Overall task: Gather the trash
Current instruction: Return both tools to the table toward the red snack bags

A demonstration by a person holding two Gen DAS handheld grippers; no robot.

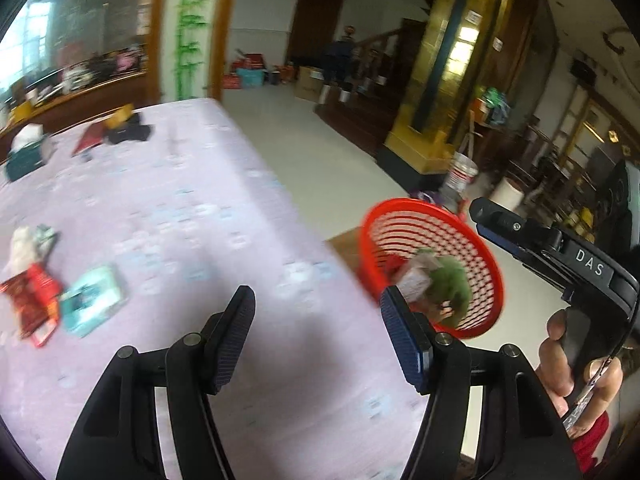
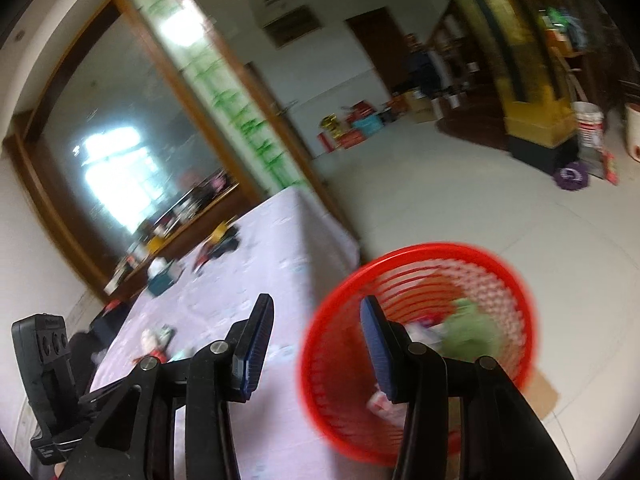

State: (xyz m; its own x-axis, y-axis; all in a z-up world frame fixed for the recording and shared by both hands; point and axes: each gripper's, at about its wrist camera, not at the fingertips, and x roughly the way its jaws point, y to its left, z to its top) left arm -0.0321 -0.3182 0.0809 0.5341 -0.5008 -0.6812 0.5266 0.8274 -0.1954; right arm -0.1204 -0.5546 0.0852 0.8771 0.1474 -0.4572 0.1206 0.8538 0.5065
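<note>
Left wrist view: both tools, left tool (image 1: 316, 334) and right tool (image 2: 316, 346), gape empty; tabletop wrappers (image 1: 34, 300) remain, so hasty throws might miss the red basket (image 1: 486, 322).

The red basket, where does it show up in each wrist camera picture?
Left wrist view: the red basket sits right of centre, on the floor past the table edge.
Right wrist view: the red basket sits lower right, behind the right finger.
Shared landmark: the green crumpled trash inside it.
</note>
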